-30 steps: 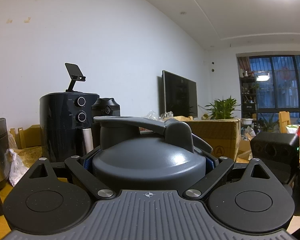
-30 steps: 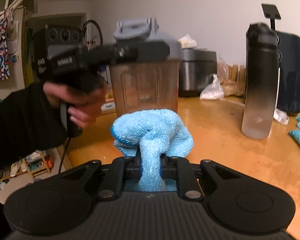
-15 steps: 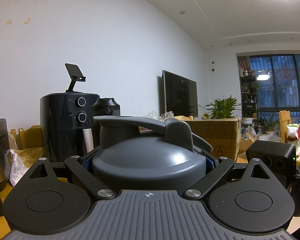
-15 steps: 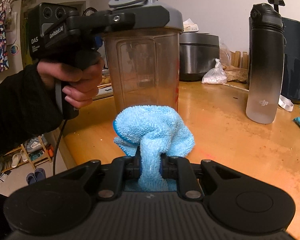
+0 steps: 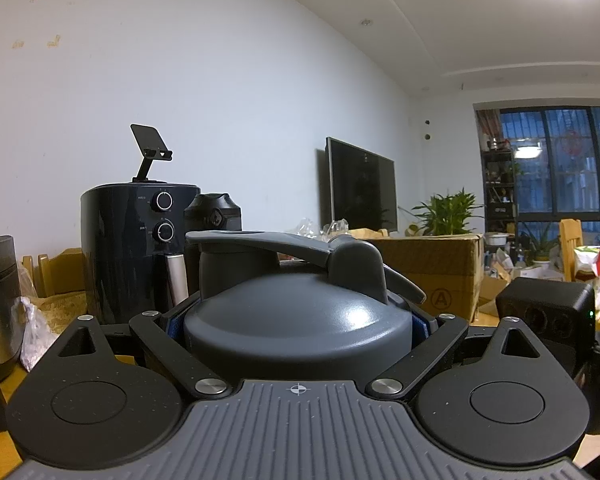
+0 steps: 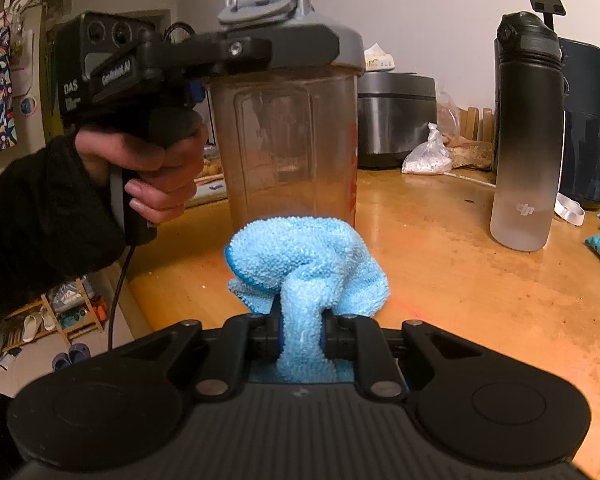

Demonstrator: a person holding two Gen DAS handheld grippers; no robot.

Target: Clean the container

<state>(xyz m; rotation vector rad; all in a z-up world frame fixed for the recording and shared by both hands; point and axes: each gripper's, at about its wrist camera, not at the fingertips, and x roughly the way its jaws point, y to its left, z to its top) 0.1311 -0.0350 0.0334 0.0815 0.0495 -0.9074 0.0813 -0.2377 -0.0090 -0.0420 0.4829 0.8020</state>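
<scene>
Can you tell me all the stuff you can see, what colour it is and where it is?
shaker cup: 1, clear with a grey lid, standing on the table in the middle
cloth: 1, light blue, bunched in front of the cup
table: 1, orange-brown wood
water bottle: 1, black fading to clear, right side of the table
air fryer: 1, dark blue-black, by the wall
steel pot: 1, silver, behind the cup
plastic bag: 1, whitish, beside the pot
cardboard box: 1, brown, further back
TV: 1, black, on the wall
plant: 1, green, behind the box
left tool: black, clamped on the lid
right tool: black, squeezing the cloth
hand: 1, in a black sleeve, holding the left tool
</scene>
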